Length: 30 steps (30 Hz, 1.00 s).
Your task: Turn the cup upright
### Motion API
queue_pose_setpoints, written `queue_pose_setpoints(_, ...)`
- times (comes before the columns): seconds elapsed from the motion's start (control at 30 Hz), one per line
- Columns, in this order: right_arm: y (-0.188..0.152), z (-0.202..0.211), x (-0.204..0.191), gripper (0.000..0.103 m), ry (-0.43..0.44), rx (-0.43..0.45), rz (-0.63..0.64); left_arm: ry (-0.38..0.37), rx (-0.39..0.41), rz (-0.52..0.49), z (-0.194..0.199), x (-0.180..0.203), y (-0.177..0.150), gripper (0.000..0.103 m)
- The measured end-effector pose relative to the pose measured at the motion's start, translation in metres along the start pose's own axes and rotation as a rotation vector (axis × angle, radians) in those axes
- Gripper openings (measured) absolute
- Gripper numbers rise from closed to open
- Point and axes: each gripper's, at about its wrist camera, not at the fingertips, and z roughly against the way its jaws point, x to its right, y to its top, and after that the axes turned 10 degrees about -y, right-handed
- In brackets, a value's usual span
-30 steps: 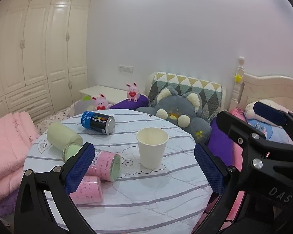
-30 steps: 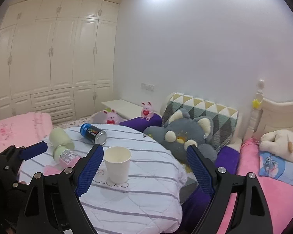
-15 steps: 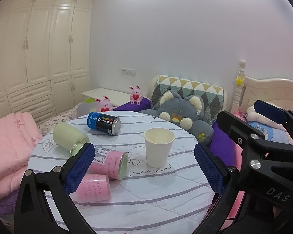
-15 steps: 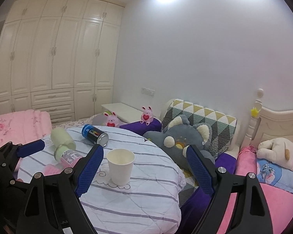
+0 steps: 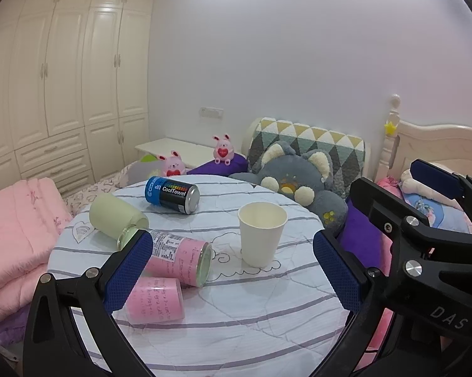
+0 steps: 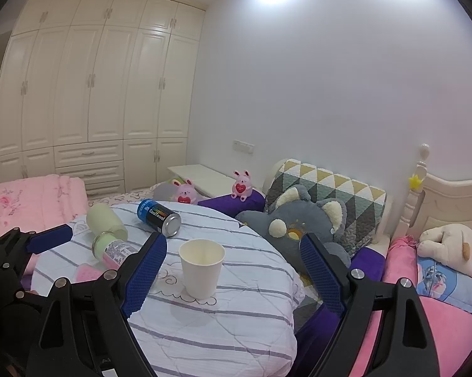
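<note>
A white paper cup (image 5: 261, 234) stands upright, mouth up, on the round table with the striped cloth (image 5: 267, 308). It also shows in the right wrist view (image 6: 202, 267). My left gripper (image 5: 232, 270) is open and empty, held back from the cup and above the table's near side. My right gripper (image 6: 232, 273) is open and empty, also short of the cup. The right gripper's body (image 5: 424, 226) shows at the right of the left wrist view.
A blue CoolTowel can (image 5: 172, 194), a pale green jar (image 5: 116, 217) and two pink jars (image 5: 180, 260) (image 5: 155, 300) lie on their sides left of the cup. A grey plush (image 5: 298, 179) sits behind the table. Pink bedding (image 5: 12, 220) lies at left.
Both grippers have drawn back and risen a little, so the cup and table sit lower in view. The cup has stayed upright in place.
</note>
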Motion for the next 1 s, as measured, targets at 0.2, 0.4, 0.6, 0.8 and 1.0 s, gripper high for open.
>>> queue_pose_setpoints(0.2,0.0002,-0.0021,0.0025,0.088,0.002,-0.003,-0.001,-0.002,0.001,-0.009,-0.0028,0.003,0.0016,0.103)
queue_pose_setpoints(0.4,-0.0004,-0.0023,0.0028,0.088,0.001,-0.002,-0.001,0.005,0.013,-0.024,-0.0032,0.0067,0.0032,0.103)
queue_pose_setpoints(0.6,-0.0008,-0.0037,0.0032,0.088,0.007,-0.009,-0.003,0.011,0.012,-0.018,-0.0034,0.007,0.0027,0.103)
queue_pose_setpoints(0.8,-0.0006,-0.0067,0.0048,0.088,0.009,-0.001,-0.018,0.014,0.037,0.006,-0.0024,0.0061,0.0012,0.103)
queue_pose_setpoints(1.0,-0.0037,-0.0098,0.0067,0.088,0.004,0.0,-0.017,0.014,0.035,0.005,-0.0046,0.0056,0.0001,0.103)
